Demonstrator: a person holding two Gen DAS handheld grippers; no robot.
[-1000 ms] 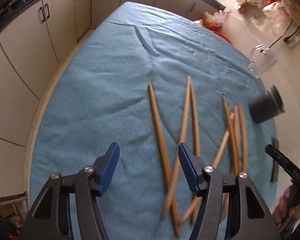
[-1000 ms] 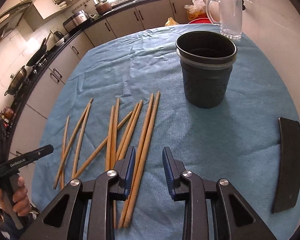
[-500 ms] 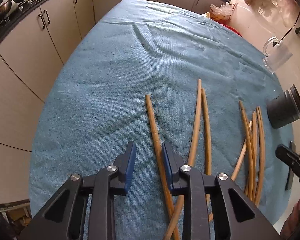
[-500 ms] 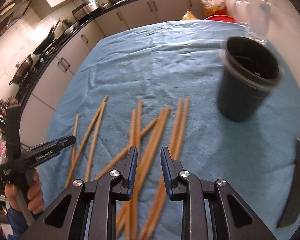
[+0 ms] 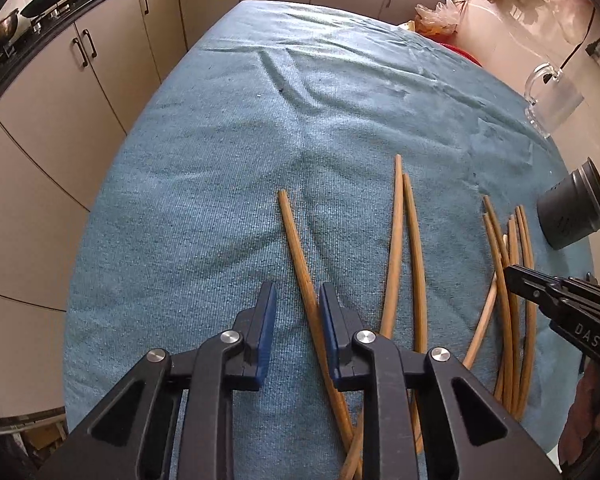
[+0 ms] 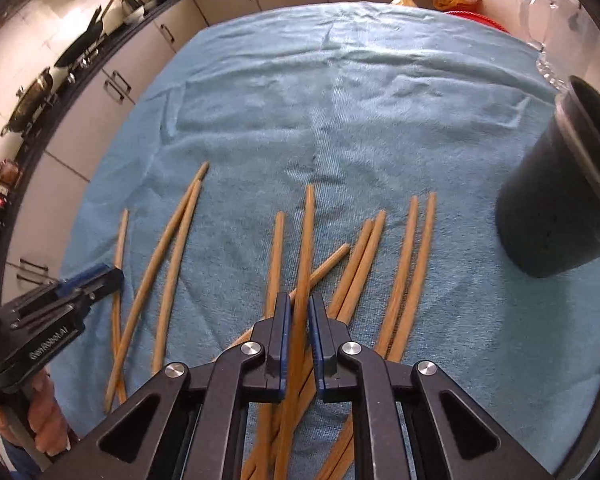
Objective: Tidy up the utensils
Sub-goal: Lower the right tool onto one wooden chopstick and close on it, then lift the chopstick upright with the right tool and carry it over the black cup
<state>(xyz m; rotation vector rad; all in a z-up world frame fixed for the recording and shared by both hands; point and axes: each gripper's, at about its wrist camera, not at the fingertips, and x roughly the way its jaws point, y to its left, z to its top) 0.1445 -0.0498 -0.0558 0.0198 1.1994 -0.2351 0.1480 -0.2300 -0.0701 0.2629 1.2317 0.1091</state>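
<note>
Wooden chopsticks [image 6: 404,264] lie scattered flat on the blue towel [image 5: 228,184], with the dark holder cup [image 6: 560,200] standing at their right. Right gripper [image 6: 298,316] is clamped on one chopstick [image 6: 306,240] near mid-length. Left gripper [image 5: 298,304] has narrowed around the far-left stick [image 5: 296,240], which touches its right pad while the left pad looks clear. Sticks look light, stiff and smooth, likely to roll or pivot; grip near the middle, pads square across
</note>
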